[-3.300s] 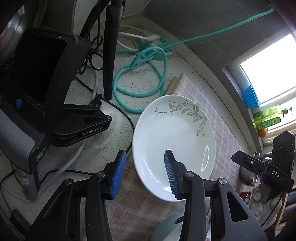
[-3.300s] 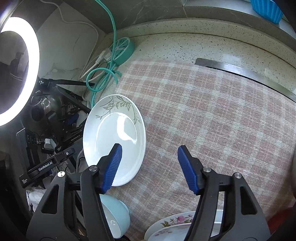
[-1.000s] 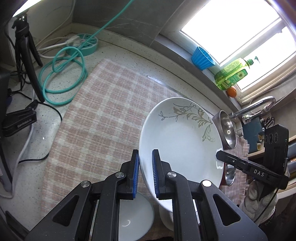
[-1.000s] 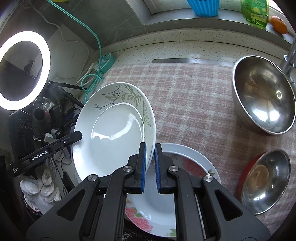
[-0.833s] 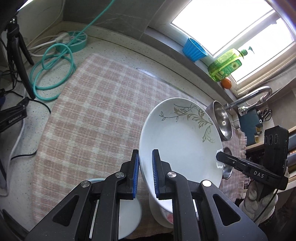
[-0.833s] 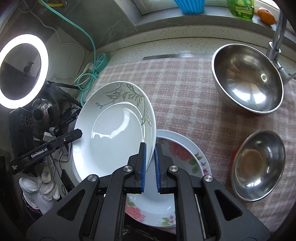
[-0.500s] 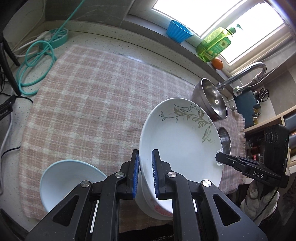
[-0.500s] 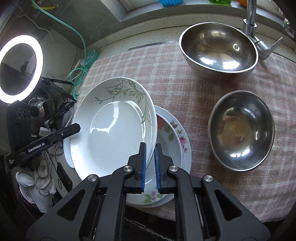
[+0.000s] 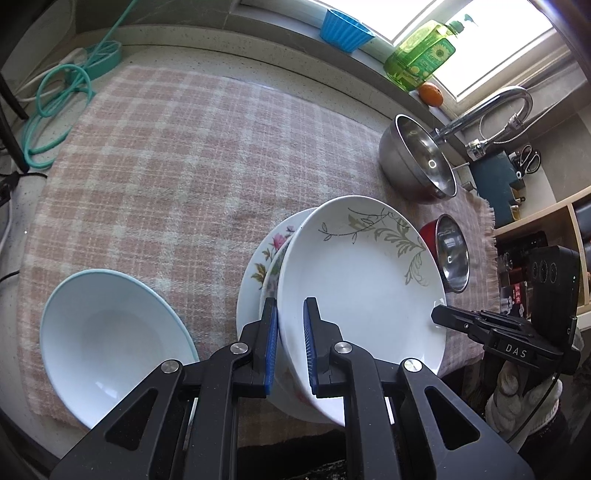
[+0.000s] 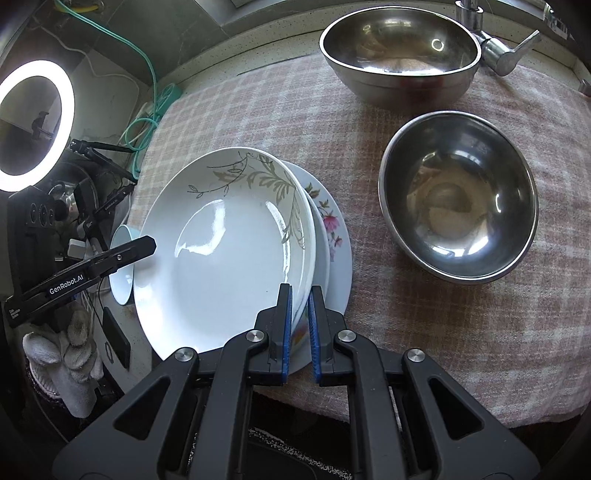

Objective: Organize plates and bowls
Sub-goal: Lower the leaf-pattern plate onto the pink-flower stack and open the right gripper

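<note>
Both grippers hold one white plate with a leaf pattern (image 9: 362, 280) by opposite rims. My left gripper (image 9: 290, 325) is shut on its near left rim. My right gripper (image 10: 300, 306) is shut on its near right rim (image 10: 221, 236). The plate hangs tilted just over a stack of flower-patterned plates (image 9: 266, 258), seen also in the right wrist view (image 10: 332, 236). A light blue bowl (image 9: 107, 339) sits on the checked cloth (image 9: 177, 155) to the left. Two steel bowls stand to the right, a small one (image 10: 458, 199) and a large one (image 10: 399, 51).
A green cable (image 9: 55, 96) lies coiled at the cloth's far left. A blue cup (image 9: 345, 27), a green soap bottle (image 9: 421, 55) and an orange (image 9: 430, 92) stand on the window sill. A tap (image 9: 487, 110) rises behind the large bowl. A ring light (image 10: 33, 125) stands at left.
Both grippers closed on the leaf-pattern plate, lifted it from the cloth's left end and carried it right. It now hangs low over the flower-plate stack.
</note>
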